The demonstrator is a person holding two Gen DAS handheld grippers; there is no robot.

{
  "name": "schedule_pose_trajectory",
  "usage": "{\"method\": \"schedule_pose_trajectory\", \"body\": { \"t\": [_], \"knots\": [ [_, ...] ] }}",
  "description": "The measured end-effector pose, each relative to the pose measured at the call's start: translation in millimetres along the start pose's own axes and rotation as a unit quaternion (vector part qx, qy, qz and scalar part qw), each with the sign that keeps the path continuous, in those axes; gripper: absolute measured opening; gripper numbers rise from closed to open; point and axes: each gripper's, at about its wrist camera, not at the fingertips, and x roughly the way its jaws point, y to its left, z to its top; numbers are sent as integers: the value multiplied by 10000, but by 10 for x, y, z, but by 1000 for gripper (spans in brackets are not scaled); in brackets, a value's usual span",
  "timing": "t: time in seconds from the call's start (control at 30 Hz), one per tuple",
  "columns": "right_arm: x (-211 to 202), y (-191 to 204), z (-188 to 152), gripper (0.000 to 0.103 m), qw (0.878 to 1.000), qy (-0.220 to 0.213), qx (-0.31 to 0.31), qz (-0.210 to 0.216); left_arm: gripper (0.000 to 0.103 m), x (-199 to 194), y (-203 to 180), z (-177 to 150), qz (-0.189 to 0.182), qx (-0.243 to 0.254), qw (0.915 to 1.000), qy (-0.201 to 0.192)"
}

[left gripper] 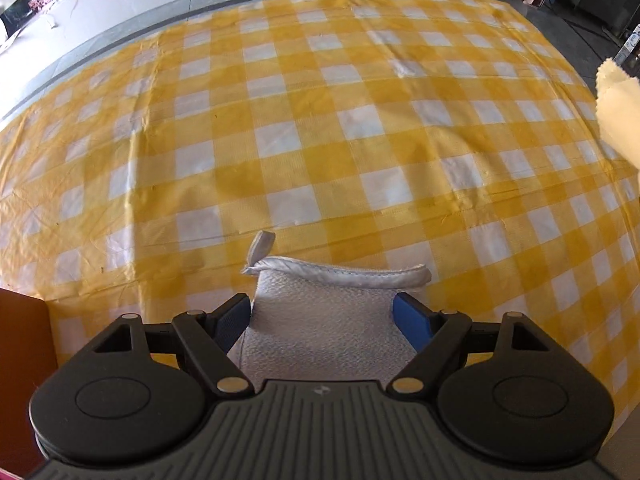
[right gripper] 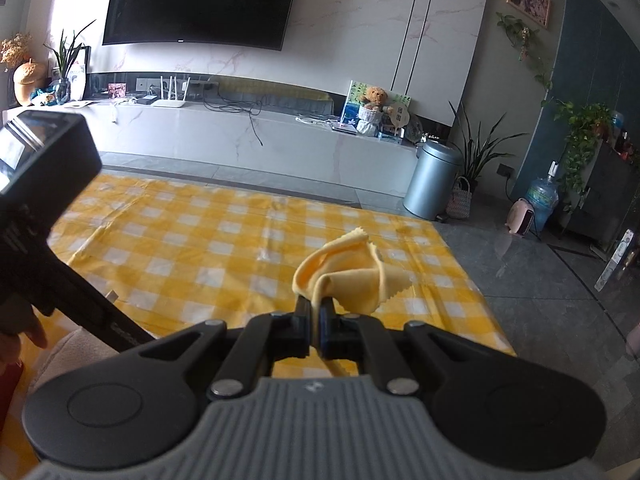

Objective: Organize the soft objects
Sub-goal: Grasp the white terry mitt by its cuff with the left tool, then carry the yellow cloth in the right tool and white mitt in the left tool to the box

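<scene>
**A:** What does the left wrist view show?

**B:** The left hand-held gripper (left gripper: pixel 322 316) points steeply down at a yellow-and-white checked cloth (left gripper: pixel 304 128) spread flat. Its jaws stand wide, and a white textured mitt (left gripper: pixel 324 320) lies between them with its bound hem and small hanging loop towards the far side. The blue pads (left gripper: pixel 412 320) sit just beside the mitt's edges; whether they press on it I cannot tell, and it looks loose.

**A:** Anything else there?

**B:** At the right edge a pale yellow cloth (left gripper: pixel 620 108) hangs in the air above the checked cloth. At the lower left a reddish-brown block (left gripper: pixel 20 360) shows in part. Beyond the checked cloth is grey floor (left gripper: pixel 568 36).

**A:** And the right wrist view?

**B:** The right hand-held gripper (right gripper: pixel 319 322) has its jaws pinched together on the pale yellow cloth (right gripper: pixel 344 276). The cloth bunches up above the fingertips, its zigzag-cut edge showing, and a strip of it trails below them. It is lifted clear of the checked cloth (right gripper: pixel 208 240).

**A:** Is the other tool visible?

**B:** Yes, the body of the left hand-held gripper (right gripper: pixel 40 184) fills the left side, with part of a hand (right gripper: pixel 20 332) at its lower end and a corner of the mitt (right gripper: pixel 68 348) beneath.

**A:** The background?

**B:** A wall-mounted television (right gripper: pixel 200 0) above a long low white cabinet (right gripper: pixel 248 136), a teddy bear (right gripper: pixel 374 98) on it, a grey bin (right gripper: pixel 430 178), and potted plants (right gripper: pixel 584 128) at the right.
</scene>
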Motion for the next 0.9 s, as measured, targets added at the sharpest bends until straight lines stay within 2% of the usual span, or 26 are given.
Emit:
{"method": "schedule_pose_trajectory", "body": {
  "t": [0.07, 0.23, 0.33, 0.37, 0.43, 0.5, 0.57, 0.6, 0.63, 0.67, 0.7, 0.73, 0.8, 0.9],
  "knots": [
    [-8, 20, 0, 2, 10000, -2, -62, 2, 103, 33, -2, 12, -18, -133, 9999, -83],
    [39, 46, -7, 2, 9998, 136, -166, -57, 103, 135, 4, 13, -292, -454, 9983, -234],
    [50, 60, -13, 2, 9996, 165, -231, -53, 103, 179, -199, -66, 137, 80, 9984, -547],
    [51, 62, -15, 2, 9996, 169, -239, -50, 103, 165, -233, -94, 174, 204, 9974, -666],
    [60, 67, -13, 2, 9995, 194, -248, -54, 103, 158, -246, -115, 118, 260, 9971, -708],
    [73, 68, -16, 2, 9994, 216, -261, -50, 103, 155, -182, -90, -64, 116, 9980, -619],
    [91, 68, -7, 2, 9994, 251, -236, 34, 103, 129, -177, -73, -55, 228, 9980, -588],
    [92, 69, -3, 2, 9994, 252, -191, 144, 86, 100, -174, -66, -70, 265, 9977, -616],
    [93, 73, 3, 2, 9993, 226, -142, 257, 63, 58, -171, -61, -103, 337, 9973, -638],
    [90, 86, 4, 2, 9992, 208, -122, 313, 52, 25, -178, -63, -125, 400, 9972, -622],
    [92, 104, 10, 2, 9991, 204, -147, 332, 37, 8, -172, -56, -145, 353, 9977, -560],
    [97, 134, 15, 2, 9991, 199, -204, 323, 29, -5, -167, -55, -64, 278, 9984, -495],
    [115, 171, 22, 2, 9989, 212, -249, 348, 26, -26, -160, -64, -112, 182, 9990, -394],
    [137, 218, 14, 2, 9984, 253, -301, 399, 25, -111, -141, -75, -410, 270, 9979, -433]
  ]
}}
